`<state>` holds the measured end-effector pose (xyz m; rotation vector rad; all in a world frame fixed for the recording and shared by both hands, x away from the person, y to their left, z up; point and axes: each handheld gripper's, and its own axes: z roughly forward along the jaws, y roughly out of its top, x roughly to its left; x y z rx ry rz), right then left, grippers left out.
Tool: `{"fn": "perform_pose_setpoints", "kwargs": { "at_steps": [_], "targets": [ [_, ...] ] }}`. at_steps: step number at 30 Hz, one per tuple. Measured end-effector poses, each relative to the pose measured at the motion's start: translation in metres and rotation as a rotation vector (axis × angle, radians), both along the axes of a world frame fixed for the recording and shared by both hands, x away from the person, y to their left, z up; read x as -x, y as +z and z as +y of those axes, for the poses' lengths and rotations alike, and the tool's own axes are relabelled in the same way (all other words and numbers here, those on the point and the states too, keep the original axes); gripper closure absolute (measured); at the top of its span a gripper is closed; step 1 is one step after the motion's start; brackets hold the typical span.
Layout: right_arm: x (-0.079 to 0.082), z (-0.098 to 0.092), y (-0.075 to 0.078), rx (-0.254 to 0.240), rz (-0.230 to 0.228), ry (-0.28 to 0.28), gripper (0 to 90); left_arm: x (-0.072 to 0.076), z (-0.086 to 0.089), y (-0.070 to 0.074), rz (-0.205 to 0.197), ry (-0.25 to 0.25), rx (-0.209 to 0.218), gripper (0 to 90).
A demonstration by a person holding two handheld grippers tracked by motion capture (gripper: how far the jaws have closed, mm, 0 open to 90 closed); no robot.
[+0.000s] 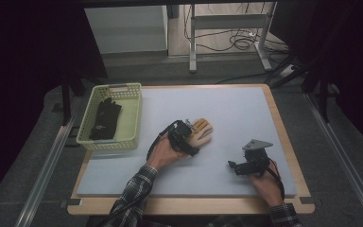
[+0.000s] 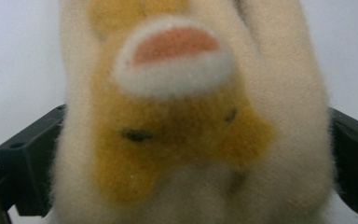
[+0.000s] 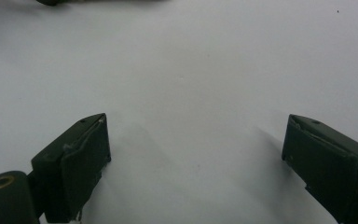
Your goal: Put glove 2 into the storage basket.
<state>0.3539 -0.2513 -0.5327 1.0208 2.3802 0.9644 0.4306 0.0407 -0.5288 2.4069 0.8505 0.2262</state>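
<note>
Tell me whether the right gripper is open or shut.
Open. In its own view the right gripper has its two black jaws standing wide apart over the bare grey mat, nothing between them.

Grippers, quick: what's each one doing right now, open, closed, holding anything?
Left gripper: fingers on either side of the plush glove; whether clamped cannot be told.
Right gripper: open, holding nothing, over the white mat.

A lab recording bay: dark curtains (image 1: 23, 56), loose floor cables (image 1: 236, 40), padded table (image 1: 246, 118) on metal rails (image 1: 42, 175).
</note>
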Motion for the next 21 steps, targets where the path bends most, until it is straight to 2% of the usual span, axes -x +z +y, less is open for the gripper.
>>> {"fn": "perform_pose_setpoints", "kwargs": {
  "at_steps": [1, 3, 10, 16, 17, 21],
  "targets": [
    [0.000, 0.000, 0.000, -0.002, 0.003, -0.001, 7.2, 0.001, 0.001, 0.001, -0.005, 0.011, 0.016, 8.1],
    [0.000, 0.000, 0.000, -0.003, 0.005, -0.001, 7.2, 0.002, 0.003, 0.003, -0.011, 0.018, 0.020, 19.9],
    [0.000, 0.000, 0.000, -0.002, 0.004, -0.001, 7.2, 0.006, 0.006, 0.006, -0.007, 0.036, 0.035, 44.2],
    [0.000, 0.000, 0.000, 0.000, 0.001, 0.000, 7.2, 0.007, 0.007, 0.008, 0.013, 0.038, 0.048, 57.5],
    [0.000, 0.000, 0.000, -0.001, 0.003, 0.000, 7.2, 0.006, 0.009, 0.009, 0.027, 0.047, 0.066, 58.7],
    [0.000, 0.000, 0.000, 0.000, 0.002, 0.000, 7.2, 0.006, 0.011, 0.012, 0.037, 0.067, 0.089, 61.1]
  ]
}}
